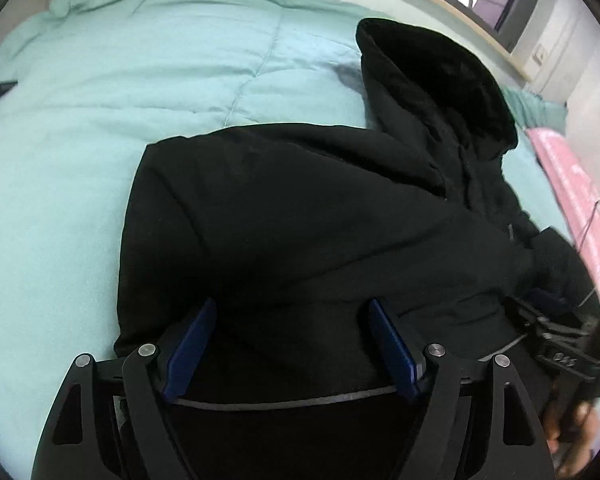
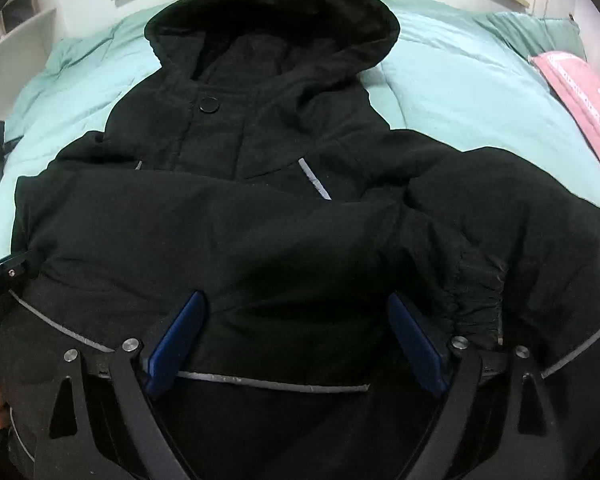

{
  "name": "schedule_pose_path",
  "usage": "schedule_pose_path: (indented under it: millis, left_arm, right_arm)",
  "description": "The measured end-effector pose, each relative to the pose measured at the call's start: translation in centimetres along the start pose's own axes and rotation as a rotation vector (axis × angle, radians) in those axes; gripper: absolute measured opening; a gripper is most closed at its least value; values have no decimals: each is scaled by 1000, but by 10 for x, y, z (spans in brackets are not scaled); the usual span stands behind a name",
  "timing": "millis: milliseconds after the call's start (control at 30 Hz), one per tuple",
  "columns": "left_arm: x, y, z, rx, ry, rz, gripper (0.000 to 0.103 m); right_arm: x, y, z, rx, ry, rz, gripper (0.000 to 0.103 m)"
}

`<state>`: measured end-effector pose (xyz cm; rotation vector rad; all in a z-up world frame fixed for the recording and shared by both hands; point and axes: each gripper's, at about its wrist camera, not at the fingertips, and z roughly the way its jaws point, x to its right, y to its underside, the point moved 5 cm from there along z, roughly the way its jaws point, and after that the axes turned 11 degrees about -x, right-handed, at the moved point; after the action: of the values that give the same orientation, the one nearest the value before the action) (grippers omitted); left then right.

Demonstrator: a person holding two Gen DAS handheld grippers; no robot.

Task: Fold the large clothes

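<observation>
- Jacket (image 2: pixel 260 208): a large black hooded one, lying front-up on the bed (image 1: pixel 80 128), hood (image 2: pixel 272 20) at the far end and hem nearest us.
- We judge the fold is partway along: both sleeves look already crossed over the chest, the left one (image 2: pixel 160 216) lying across the body, the right one (image 2: pixel 480 216) bunched at its gathered cuff. The bottom-to-top fold seems to be the step in hand.
- Our left gripper (image 1: pixel 290 312) hovers over the near left part of the jacket with its blue pads spread apart, nothing between them. Our right gripper (image 2: pixel 296 308) sits likewise over the near hem, pads apart and empty.
- Next we would need to close each gripper on the near hem, well apart, and lift both together toward the hood, keeping the sleeves from sliding out.
- Material: thick, padded, matte fabric that holds soft bulges rather than crisp creases; it will likely spring back. A thin grey reflective piping (image 2: pixel 276 384) runs along the hem, another strip (image 2: pixel 314 178) at the chest, plus a round black snap (image 2: pixel 209 105) below the collar.
- Bed cover is a pale teal quilt with stitched seams; a pink item (image 2: pixel 584 96) lies at the far right.
</observation>
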<state>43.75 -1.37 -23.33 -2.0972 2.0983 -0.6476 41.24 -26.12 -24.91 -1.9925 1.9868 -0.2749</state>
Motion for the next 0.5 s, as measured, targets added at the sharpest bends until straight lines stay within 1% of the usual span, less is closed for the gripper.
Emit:
schedule_pose_path:
  millis: [33, 67, 100, 133, 167, 200, 233, 267, 300, 333, 367, 400, 433, 500]
  left_arm:
    - [2, 0, -5, 15, -16, 4, 79]
    - [5, 2, -16, 28, -21, 9, 79]
    - [9, 8, -29, 45, 4, 20, 79]
    - [12, 11, -37, 57, 32, 30, 79]
    - [19, 20, -54, 82, 85, 46, 79]
    - [26, 28, -64, 100, 106, 53, 79]
    - [32, 36, -74, 125, 126, 66, 79]
    - [39, 45, -80, 138, 108, 83, 79]
    - [40, 49, -78, 129, 77, 86, 79]
    - [37, 53, -62, 83, 9, 77, 79]
    - [35, 54, -46, 44, -25, 65, 79]
    - [31, 56, -28, 13, -50, 56, 79]
    - [27, 57, -12, 22, -70, 63, 80]
    - [30, 57, -11, 48, -108, 75, 81]
  right_arm:
    - [3, 4, -10, -5, -27, 14, 84]
    - [3, 11, -24, 3, -57, 17, 82]
    - [4, 18, -42, 32, -89, 6, 79]
    - [2, 24, -54, 55, -107, -5, 80]
    - [0, 33, -69, 90, -122, -25, 80]
    - [-2, 47, -82, 119, -105, -50, 80]
    - [-2, 55, -84, 118, -74, -64, 80]
    - [-7, 58, -81, 106, -50, -72, 80]
    - [-7, 69, -65, 60, 4, -86, 80]
    - [-5, 74, -47, 25, 45, -97, 79]
    - [-3, 80, -32, 30, 56, -108, 80]
    - [-4, 84, -29, 80, 63, -119, 82]
    - [-5, 89, -30, 108, 74, -119, 82]
    - [-3, 90, -30, 134, 73, -109, 82]
